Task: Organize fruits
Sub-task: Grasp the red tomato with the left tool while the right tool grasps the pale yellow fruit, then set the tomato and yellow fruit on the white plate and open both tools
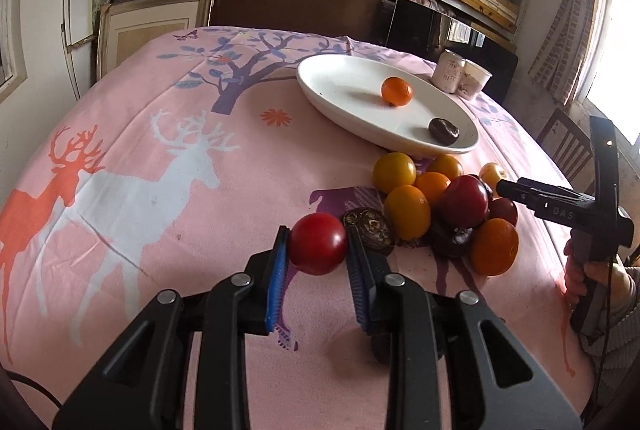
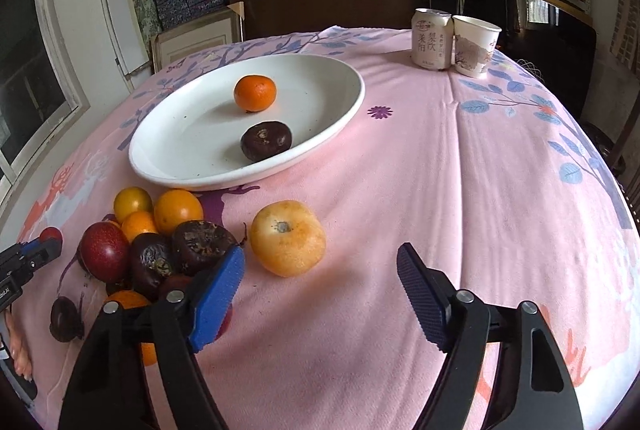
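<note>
Fruit lot on the bench [image 2: 400,189] — sorting to the white plate [image 2: 168,157] under way.

Left tool [image 1: 318,246] clamped on a small red fruit [image 1: 318,244] beside the pile [image 1: 444,205]; right tool [image 2: 320,278] empty, its jaws apart, pale orange fruit [image 2: 288,238] just ahead. Judged light, smooth, round, prone to roll — grip across the widest middle, gently. Plate holds two: one orange [image 2: 255,93], one dark fruit [image 2: 266,141]. Pile: roughly ten, some hidden.
</note>
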Action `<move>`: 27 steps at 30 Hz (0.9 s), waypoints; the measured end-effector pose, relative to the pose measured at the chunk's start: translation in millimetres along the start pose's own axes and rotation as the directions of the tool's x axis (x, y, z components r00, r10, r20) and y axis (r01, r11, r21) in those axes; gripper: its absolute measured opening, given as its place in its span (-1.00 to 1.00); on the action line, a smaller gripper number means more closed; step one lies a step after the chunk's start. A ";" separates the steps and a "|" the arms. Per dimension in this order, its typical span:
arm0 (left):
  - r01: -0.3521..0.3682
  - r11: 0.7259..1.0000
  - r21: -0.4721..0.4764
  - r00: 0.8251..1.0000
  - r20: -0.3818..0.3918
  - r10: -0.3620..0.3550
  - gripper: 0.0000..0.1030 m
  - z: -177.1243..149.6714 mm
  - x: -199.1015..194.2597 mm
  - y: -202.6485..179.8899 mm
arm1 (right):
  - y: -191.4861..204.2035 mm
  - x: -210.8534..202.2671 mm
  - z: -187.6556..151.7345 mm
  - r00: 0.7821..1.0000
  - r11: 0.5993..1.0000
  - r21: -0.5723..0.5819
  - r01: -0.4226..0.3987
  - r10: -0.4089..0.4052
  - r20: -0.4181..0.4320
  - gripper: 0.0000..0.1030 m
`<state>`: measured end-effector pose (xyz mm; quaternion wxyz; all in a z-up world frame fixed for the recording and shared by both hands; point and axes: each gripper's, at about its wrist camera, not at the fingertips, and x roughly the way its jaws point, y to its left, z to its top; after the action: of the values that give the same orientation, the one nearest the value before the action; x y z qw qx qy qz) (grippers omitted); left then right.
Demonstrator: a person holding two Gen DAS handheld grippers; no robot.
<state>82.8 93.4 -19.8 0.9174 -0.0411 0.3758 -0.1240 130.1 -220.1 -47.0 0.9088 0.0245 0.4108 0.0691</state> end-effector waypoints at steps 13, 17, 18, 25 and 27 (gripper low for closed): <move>0.024 0.999 0.045 1.000 0.003 -0.025 -0.47 14.5 5.6 -21.5 | -6.1 -21.4 -0.9 0.989 0.990 0.053 -0.128 0.123 0.080 -0.26; 0.025 0.997 0.076 0.999 0.038 -0.028 -0.47 46.3 6.5 -39.5 | -12.1 -40.2 15.6 0.972 0.979 0.087 -0.184 0.167 0.165 -0.26; 0.009 0.996 0.091 0.999 0.048 -0.013 -0.47 56.3 10.5 -45.7 | -11.2 -42.0 23.7 0.968 0.976 0.088 -0.199 0.181 0.174 -0.26; 0.009 0.996 0.085 0.999 0.039 -0.012 -0.47 112.6 70.3 -74.1 | 8.8 -9.1 72.4 0.970 0.976 0.092 -0.196 0.179 0.167 -0.26; 0.010 0.997 0.073 1.000 0.024 -0.012 -0.47 118.6 89.2 -76.5 | 13.6 8.4 77.0 0.975 0.982 0.087 -0.169 0.154 0.157 -0.26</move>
<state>212.1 -5.6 17.2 0.9221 -0.0111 0.3597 -0.1421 191.9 -204.5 -0.9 0.9260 0.1086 0.3410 0.1201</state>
